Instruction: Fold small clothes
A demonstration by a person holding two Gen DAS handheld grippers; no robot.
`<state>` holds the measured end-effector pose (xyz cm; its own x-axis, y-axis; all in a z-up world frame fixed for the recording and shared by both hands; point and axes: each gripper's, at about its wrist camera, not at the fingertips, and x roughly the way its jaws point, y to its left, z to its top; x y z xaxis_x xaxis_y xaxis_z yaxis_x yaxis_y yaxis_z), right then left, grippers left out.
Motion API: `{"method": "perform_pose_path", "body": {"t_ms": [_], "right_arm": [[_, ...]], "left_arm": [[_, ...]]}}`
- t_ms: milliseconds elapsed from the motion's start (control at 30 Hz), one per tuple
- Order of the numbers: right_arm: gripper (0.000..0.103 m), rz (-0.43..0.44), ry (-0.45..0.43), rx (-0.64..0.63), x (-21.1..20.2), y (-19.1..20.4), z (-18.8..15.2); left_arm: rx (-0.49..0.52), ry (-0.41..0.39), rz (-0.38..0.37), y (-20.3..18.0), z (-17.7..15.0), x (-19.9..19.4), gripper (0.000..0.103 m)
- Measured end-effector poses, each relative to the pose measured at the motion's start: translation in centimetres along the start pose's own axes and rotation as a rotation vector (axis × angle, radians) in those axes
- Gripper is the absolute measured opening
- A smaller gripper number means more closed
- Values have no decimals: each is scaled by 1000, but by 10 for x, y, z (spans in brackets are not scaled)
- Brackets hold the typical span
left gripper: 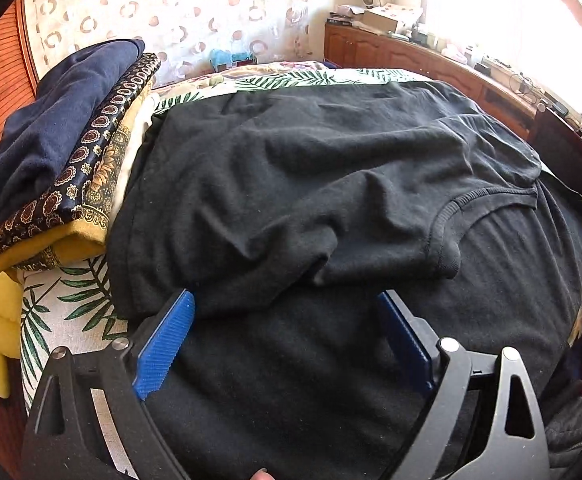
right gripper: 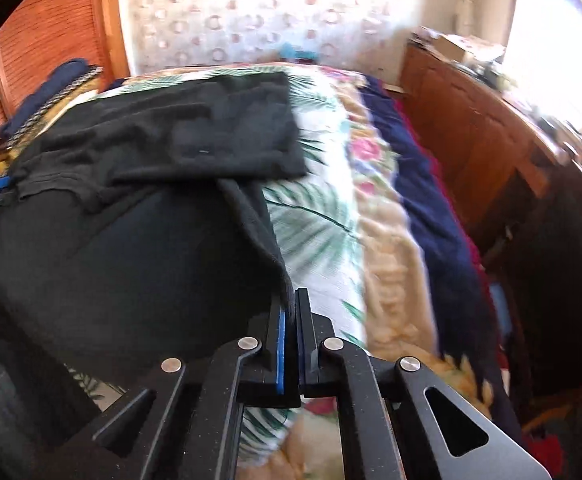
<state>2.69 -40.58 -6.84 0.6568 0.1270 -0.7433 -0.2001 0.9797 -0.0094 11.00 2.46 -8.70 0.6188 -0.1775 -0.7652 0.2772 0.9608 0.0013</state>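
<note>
The black shirt (left gripper: 331,184) lies spread on the bed (right gripper: 323,216), its right edge clamped in the right hand-held gripper (right gripper: 290,312), while the left hand-held gripper (left gripper: 287,320) stands wide apart over its near left edge.

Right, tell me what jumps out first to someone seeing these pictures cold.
The black T-shirt dominates, spread rumpled across the leaf-print bedcover in the middle of both views. At its right edge the right tool is shut on the shirt's hem, while the left tool stands wide open over the near cloth. A stack of folded clothes, navy on top of patterned gold, sits left of the shirt.
</note>
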Motion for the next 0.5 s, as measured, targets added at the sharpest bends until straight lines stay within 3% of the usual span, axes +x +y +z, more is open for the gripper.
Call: {"method": "perform_pose_path", "body": {"t_ms": [233, 367, 467, 500], "right_arm": [[4, 3, -3, 30, 6, -5, -2], [4, 20, -54, 58, -29, -1, -4], [17, 3, -100, 59, -37, 3, 3], [27, 6, -115, 64, -37, 3, 7]], "left_arm": [[6, 14, -6, -1, 3, 4, 98], [13, 20, -11, -1, 5, 6, 101], [14, 21, -11, -1, 5, 6, 101], [16, 23, -13, -1, 5, 7, 102]]}}
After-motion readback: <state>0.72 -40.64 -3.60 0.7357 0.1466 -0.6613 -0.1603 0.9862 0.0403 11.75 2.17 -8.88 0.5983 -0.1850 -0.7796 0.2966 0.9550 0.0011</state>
